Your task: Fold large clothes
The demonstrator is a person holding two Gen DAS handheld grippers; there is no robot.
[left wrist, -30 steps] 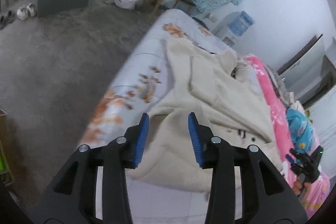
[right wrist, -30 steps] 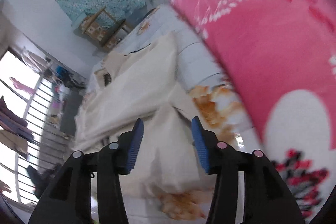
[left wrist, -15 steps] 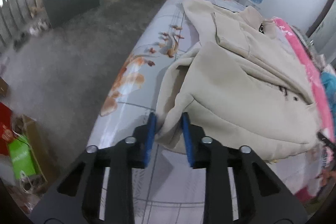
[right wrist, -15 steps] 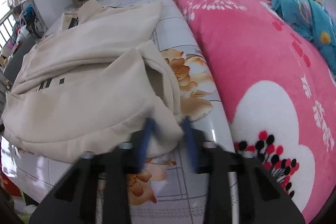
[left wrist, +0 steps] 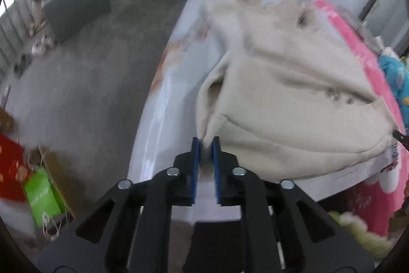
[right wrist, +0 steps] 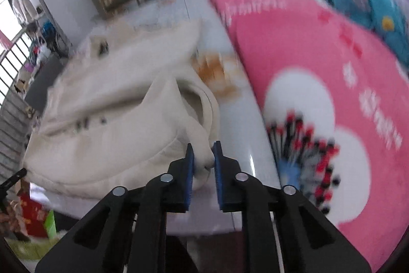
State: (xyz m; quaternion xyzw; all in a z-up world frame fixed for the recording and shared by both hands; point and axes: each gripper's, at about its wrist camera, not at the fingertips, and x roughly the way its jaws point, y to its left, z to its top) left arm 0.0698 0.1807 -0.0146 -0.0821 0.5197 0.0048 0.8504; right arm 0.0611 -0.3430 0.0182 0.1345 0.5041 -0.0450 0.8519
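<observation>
Both grippers are pinching the near hem of the cream jacket (left wrist: 294,104): the left gripper (left wrist: 204,142) has a corner of cloth nipped between its blue pads, and the right gripper (right wrist: 203,152) has a thicker roll of hem bunched between its own. Each pair of jaws is giving back a little, opening slightly, though cloth is plainly between the pads on both sides. The jacket lies across the bed (left wrist: 176,73), its collar at the far end and its near edge lifted off the pale floral sheet, with the pink blanket (right wrist: 306,73) just beside it on the right gripper's side. To my eye the step in hand is carrying that bottom edge up toward the collar for the first fold. Done well, it needs both hands rising and travelling together so the hem stays taut and level between them; if one leads, the fold line will run crooked. I'd watch the grip too, since the left one holds only a small tip of fabric that could slip out under the jacket's weight. Better to firm up both pinches first, then lay the hem down square below the collar before letting go.
</observation>
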